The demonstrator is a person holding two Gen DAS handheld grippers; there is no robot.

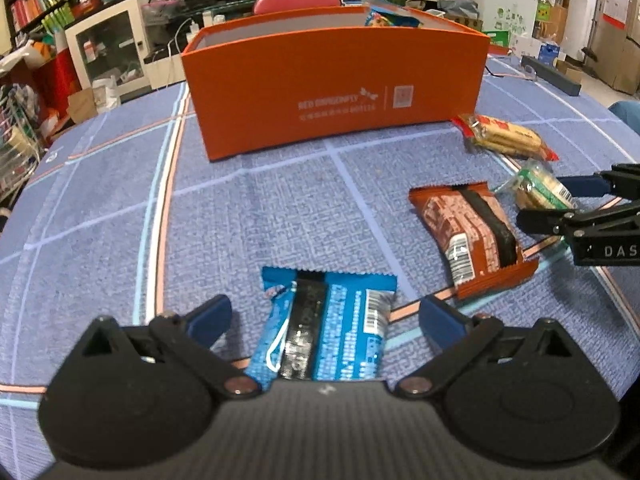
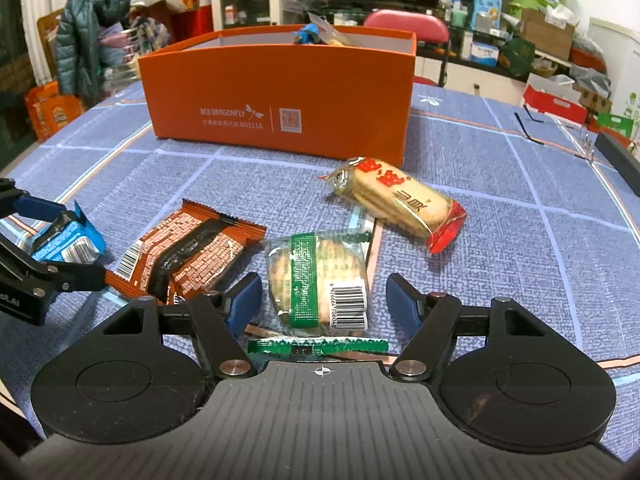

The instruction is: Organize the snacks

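A blue snack pack point(image 1: 328, 320) lies flat on the blue checked tablecloth between the fingers of my left gripper point(image 1: 324, 320), which is open with gaps on both sides. My right gripper point(image 2: 324, 302) is open around a green-banded cracker pack point(image 2: 316, 280), its pads clear of the wrapper. A brown wafer pack point(image 2: 188, 248) lies between the two grippers. A red-ended biscuit pack point(image 2: 396, 200) rests near the orange box point(image 2: 280, 92). The left wrist view also shows the box point(image 1: 336, 92), the brown pack point(image 1: 468, 236) and the right gripper point(image 1: 560, 204).
Several snacks point(image 2: 316, 36) stick up inside the orange box at its far side. A long black bar point(image 2: 616, 156) lies at the table's right edge. A red chair back point(image 2: 408, 24) stands behind the box, with cluttered shelves and cartons beyond the table.
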